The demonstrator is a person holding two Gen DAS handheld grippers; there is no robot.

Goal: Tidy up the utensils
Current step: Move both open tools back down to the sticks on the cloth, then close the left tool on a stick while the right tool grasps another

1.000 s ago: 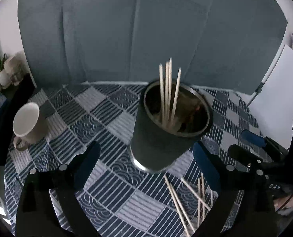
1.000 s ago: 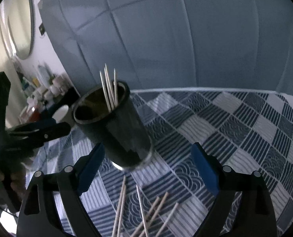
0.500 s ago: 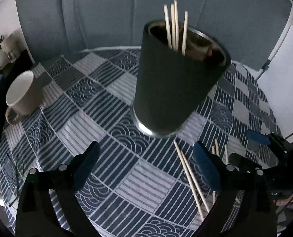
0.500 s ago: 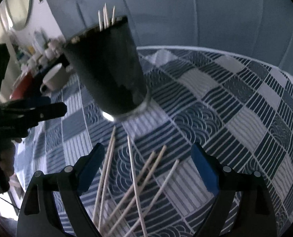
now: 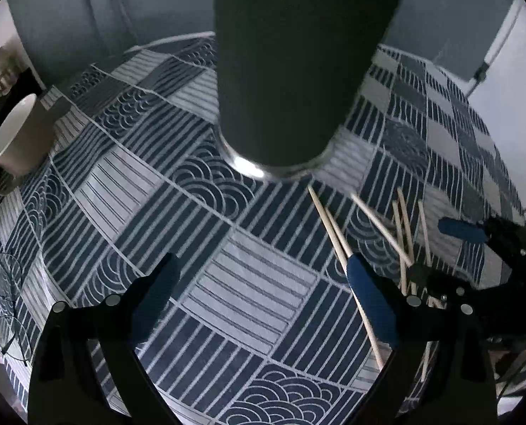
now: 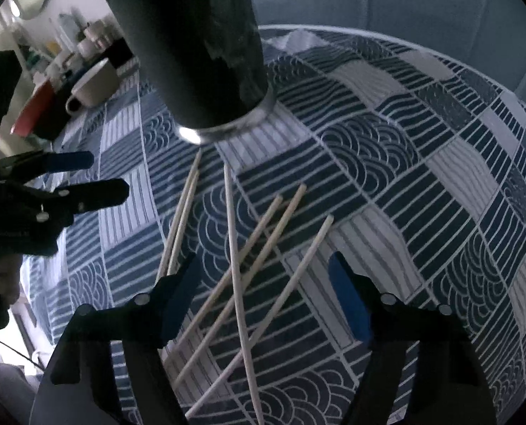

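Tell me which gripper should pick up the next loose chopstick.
Right. The right gripper hangs directly over the loose chopsticks, several lying between its closing jaws but ungripped. The left gripper sits over bare tablecloth, with the pile off to its side.

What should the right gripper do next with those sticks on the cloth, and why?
Probably lower a little more and finish pinching one stick. The right gripper is closing, its jaws straddling several crossed sticks that lie loose on the cloth before the dark cup. Nothing is gripped yet, so picking a single stick comes before lifting it to the cup.
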